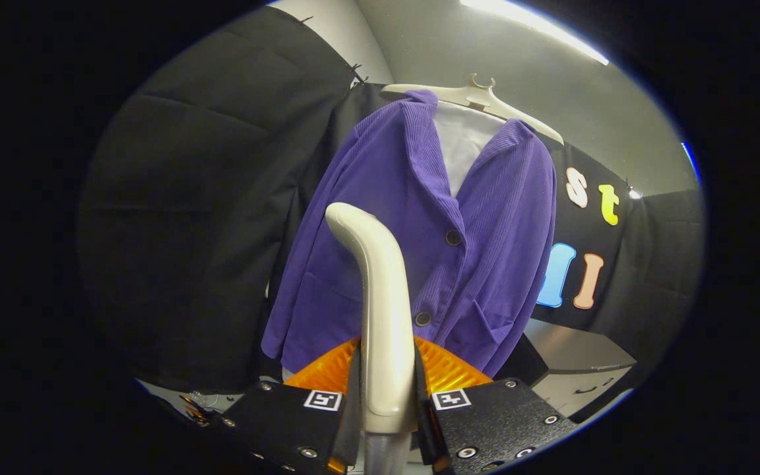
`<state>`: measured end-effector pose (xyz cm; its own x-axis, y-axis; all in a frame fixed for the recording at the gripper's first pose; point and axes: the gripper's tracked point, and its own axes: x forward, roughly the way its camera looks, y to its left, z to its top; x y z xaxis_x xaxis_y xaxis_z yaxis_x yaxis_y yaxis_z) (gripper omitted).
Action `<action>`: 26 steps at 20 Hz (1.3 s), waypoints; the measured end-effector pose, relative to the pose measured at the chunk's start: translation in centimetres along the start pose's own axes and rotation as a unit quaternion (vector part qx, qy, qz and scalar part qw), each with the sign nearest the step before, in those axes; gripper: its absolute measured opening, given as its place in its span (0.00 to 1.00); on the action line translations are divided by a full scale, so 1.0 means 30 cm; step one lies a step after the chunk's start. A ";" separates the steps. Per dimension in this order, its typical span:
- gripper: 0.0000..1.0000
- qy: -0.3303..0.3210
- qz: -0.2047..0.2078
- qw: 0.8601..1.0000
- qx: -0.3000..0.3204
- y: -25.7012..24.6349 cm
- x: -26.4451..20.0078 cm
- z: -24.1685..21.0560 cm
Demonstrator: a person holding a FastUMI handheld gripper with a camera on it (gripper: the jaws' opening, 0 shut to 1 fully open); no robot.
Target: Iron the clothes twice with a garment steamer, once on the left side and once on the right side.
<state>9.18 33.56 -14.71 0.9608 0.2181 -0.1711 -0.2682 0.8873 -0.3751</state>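
**Steamer held upright before hanging purple jacket**

Steamer handle (pixel 383 310), cream and curved at its top, stands clamped between the two fingers of the gripper (pixel 386 402), which press on it from either side low on its shaft. An orange ribbed part (pixel 449 373) of the steamer spreads out behind the handle, just above the fingers. Beyond them hangs a purple corduroy jacket (pixel 419 231) on a pale hanger (pixel 479 99), its front facing the camera, lapels open over a white lining (pixel 462 142). Two dark buttons show down the front: one (pixel 452 237) near mid-chest and a second (pixel 423 318) lower, just beside the handle. The handle's curved top overlaps the lower middle of the garment in the view; whether the steamer touches the fabric cannot be told. Black cloth (pixel 208 198) drapes the booth wall beside and behind the jacket, and a strip light (pixel 538 26) glows on the ceiling above. A grey cabinet (pixel 578 369) sits low beyond the jacket's hem.
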 end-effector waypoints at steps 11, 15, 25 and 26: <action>0.35 0.048 0.029 0.998 -0.032 0.066 -0.036 -0.236; 0.35 0.071 0.041 0.996 -0.034 0.069 -0.042 -0.323; 0.35 0.177 0.086 0.980 -0.009 0.050 -0.153 -0.586; 0.35 0.184 0.086 0.979 -0.001 0.030 -0.171 -0.589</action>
<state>2.78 26.06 -30.27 0.8108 0.2029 -0.5490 -0.4250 0.8491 -0.3138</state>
